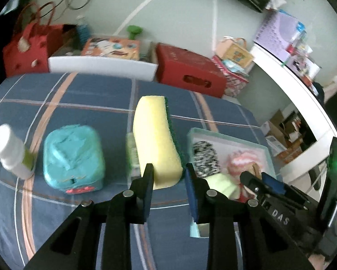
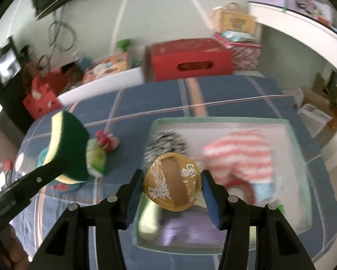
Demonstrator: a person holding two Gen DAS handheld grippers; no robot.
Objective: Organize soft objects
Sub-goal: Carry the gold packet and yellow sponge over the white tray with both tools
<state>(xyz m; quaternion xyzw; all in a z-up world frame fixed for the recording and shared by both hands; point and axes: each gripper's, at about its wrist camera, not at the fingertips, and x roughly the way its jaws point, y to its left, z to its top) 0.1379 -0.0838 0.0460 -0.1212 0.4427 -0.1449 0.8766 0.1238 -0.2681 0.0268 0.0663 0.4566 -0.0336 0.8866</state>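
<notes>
My left gripper (image 1: pixel 168 175) is shut on a yellow sponge with a green scouring side (image 1: pixel 156 139) and holds it above the blue plaid bed cover; the sponge also shows in the right wrist view (image 2: pixel 68 148). My right gripper (image 2: pixel 173 186) is shut on a gold soft ball (image 2: pixel 173 182) above a pale green tray (image 2: pixel 303 180). The tray also shows in the left wrist view (image 1: pixel 267 153). In it lie a black-and-white knit piece (image 2: pixel 163 144), a pink striped cloth (image 2: pixel 242 155) and a light green soft item (image 2: pixel 149 222).
On the bed lie a teal soft pouch (image 1: pixel 72 157), a white bottle with a green label (image 1: pixel 13 153) and a small green packet (image 2: pixel 97 159) with a red toy (image 2: pixel 105 140). A red box (image 1: pixel 191 72), a white board and a red bag stand behind the bed.
</notes>
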